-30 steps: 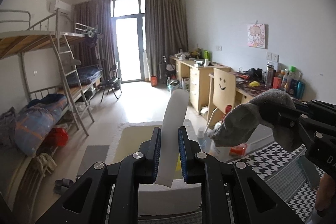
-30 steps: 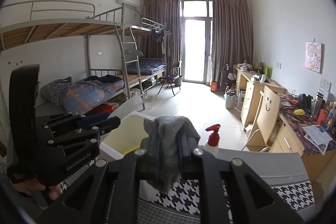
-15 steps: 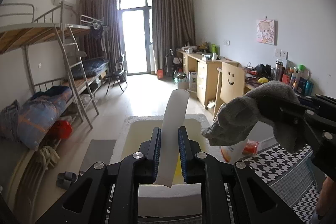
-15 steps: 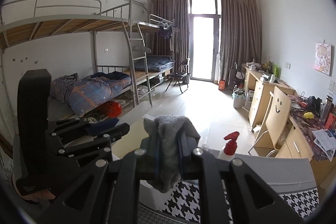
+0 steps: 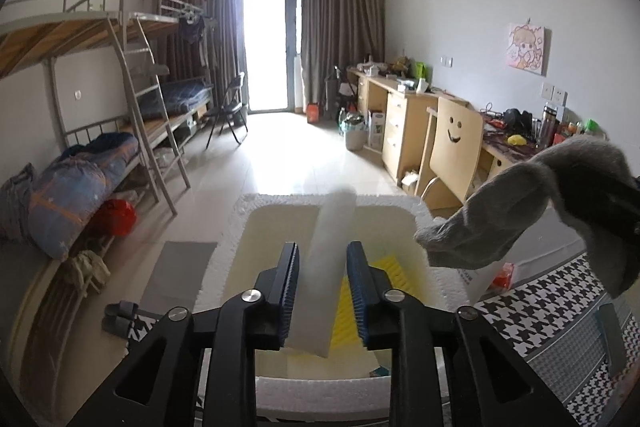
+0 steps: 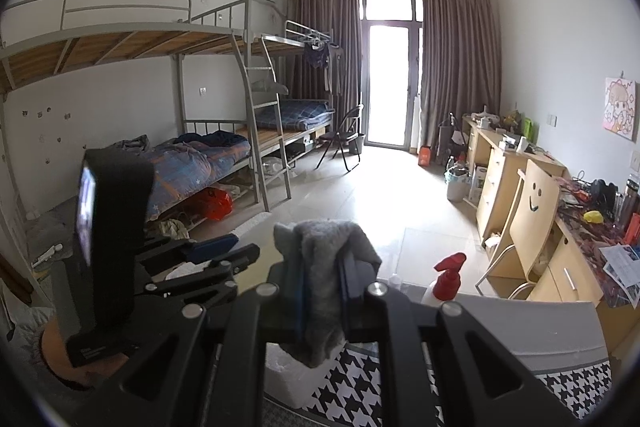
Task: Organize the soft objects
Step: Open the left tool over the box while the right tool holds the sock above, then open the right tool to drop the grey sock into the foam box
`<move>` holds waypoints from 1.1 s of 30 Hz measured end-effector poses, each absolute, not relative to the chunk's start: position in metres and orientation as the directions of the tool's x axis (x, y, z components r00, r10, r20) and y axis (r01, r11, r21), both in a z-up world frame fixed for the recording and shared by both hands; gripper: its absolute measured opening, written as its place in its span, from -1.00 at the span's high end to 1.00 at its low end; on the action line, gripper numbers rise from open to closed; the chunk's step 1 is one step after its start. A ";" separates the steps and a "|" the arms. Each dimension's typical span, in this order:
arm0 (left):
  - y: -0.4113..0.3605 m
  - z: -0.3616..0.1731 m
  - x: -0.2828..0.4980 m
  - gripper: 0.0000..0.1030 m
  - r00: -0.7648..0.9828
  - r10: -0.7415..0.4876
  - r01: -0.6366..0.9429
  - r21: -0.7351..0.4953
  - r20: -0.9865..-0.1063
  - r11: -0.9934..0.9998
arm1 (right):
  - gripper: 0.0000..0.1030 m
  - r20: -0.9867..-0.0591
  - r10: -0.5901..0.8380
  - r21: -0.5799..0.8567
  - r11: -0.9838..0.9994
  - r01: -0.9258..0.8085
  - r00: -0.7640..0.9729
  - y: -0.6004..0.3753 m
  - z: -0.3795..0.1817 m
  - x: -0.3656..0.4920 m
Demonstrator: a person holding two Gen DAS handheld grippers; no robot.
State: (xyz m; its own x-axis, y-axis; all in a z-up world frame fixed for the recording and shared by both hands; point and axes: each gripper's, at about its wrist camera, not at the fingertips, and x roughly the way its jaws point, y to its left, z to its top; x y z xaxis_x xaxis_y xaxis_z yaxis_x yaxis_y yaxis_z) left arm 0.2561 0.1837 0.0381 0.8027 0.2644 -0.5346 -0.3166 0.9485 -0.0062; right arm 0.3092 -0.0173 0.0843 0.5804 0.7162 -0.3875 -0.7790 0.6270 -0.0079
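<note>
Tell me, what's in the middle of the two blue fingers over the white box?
A white foam strip, in the left wrist view. The left gripper is opening around it above the foam box.

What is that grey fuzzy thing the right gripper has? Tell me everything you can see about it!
It looks like a soft grey cloth, fuzzy like fleece or a thick sock. The right gripper pinches its middle between blue pads, so it bunches up above them and a floppy end hangs below. From the left wrist camera it droops sideways in the air, its loose end beside the white foam box. Nothing else seems to touch it.
</note>
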 end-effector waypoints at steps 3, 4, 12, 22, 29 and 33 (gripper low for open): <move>0.189 0.035 0.258 0.14 0.788 0.282 -0.336 0.003 -0.547 0.942 | 0.67 -0.395 0.713 -0.005 0.628 -0.778 0.579 -0.016 0.082 0.312; 0.189 0.035 0.257 -0.11 0.788 0.281 -0.337 -0.001 -0.547 0.942 | 0.67 -0.397 0.714 -0.004 0.628 -0.778 0.577 -0.016 0.082 0.313; 0.190 0.039 0.243 -0.78 0.793 0.328 -0.374 0.015 -0.513 0.927 | 0.67 -0.407 0.714 -0.008 0.621 -0.784 0.570 -0.007 0.082 0.315; 0.202 0.041 0.226 -0.97 0.792 0.364 -0.423 -0.010 -0.490 0.906 | 0.66 -0.418 0.723 -0.007 0.603 -0.798 0.550 0.005 0.080 0.316; 0.206 0.044 0.213 -0.97 0.788 0.390 -0.443 0.001 -0.477 0.897 | 0.66 -0.420 0.734 -0.005 0.587 -0.810 0.534 0.009 0.077 0.317; 0.209 0.045 0.203 -0.97 0.788 0.401 -0.451 0.006 -0.467 0.893 | 0.66 -0.425 0.744 0.007 0.572 -0.820 0.515 0.015 0.075 0.320</move>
State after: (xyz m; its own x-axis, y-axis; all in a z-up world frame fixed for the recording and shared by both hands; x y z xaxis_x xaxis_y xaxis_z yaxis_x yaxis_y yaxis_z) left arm 0.2033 0.2088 0.0450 0.7877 0.4013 -0.4674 -0.4509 0.8925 0.0063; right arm 0.3205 0.0145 0.0753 0.5149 0.7443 -0.4252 -0.8205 0.5716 0.0070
